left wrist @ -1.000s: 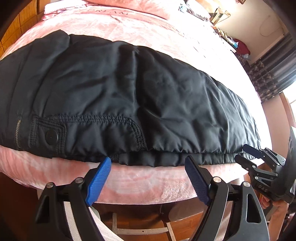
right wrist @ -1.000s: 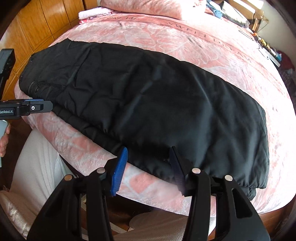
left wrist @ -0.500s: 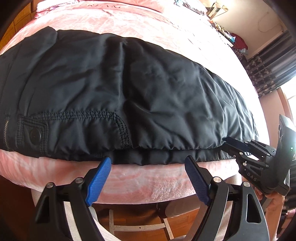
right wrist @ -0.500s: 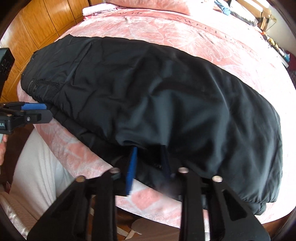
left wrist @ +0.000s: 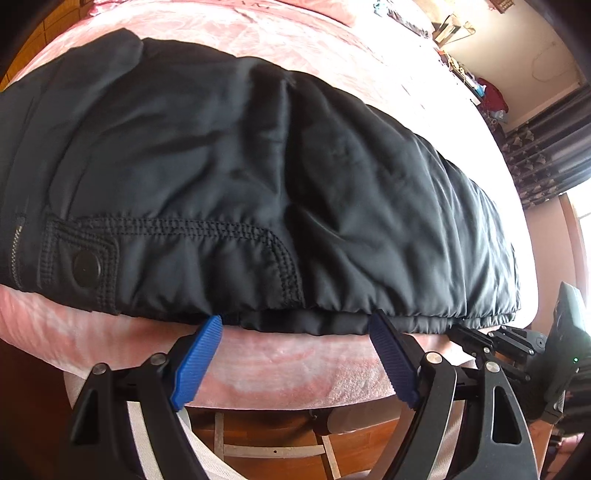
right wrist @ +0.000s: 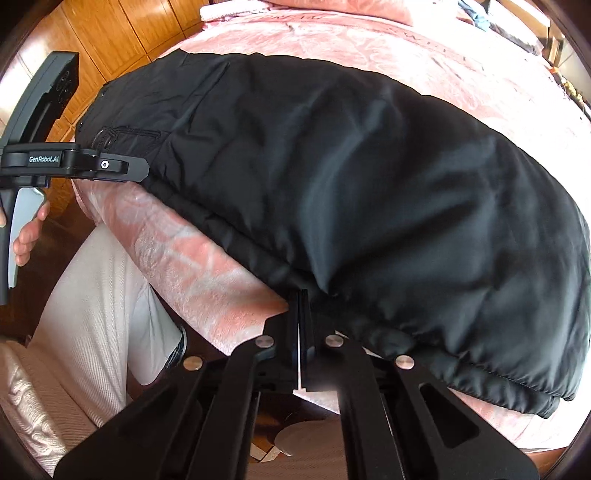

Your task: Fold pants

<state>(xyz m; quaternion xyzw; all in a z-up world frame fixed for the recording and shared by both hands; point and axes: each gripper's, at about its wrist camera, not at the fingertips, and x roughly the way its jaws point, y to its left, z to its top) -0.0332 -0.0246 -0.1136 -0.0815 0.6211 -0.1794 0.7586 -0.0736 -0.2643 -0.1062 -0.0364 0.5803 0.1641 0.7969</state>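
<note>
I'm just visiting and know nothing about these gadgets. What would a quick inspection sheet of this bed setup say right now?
Surface: bed with pink blanket.
Job's things: black pants lying flat along the near edge, snap button at the waist end.
Clutter: pillow at the bed's far end; small items on a far shelf, too small to tell.
Grippers: left gripper open at the pants' edge, not gripping; right gripper shut at the pants' near edge, cloth between the pads not visible.
Cables: nothing seen.
Surroundings: wooden wardrobe, patterned curtain, person's white trousers.
</note>
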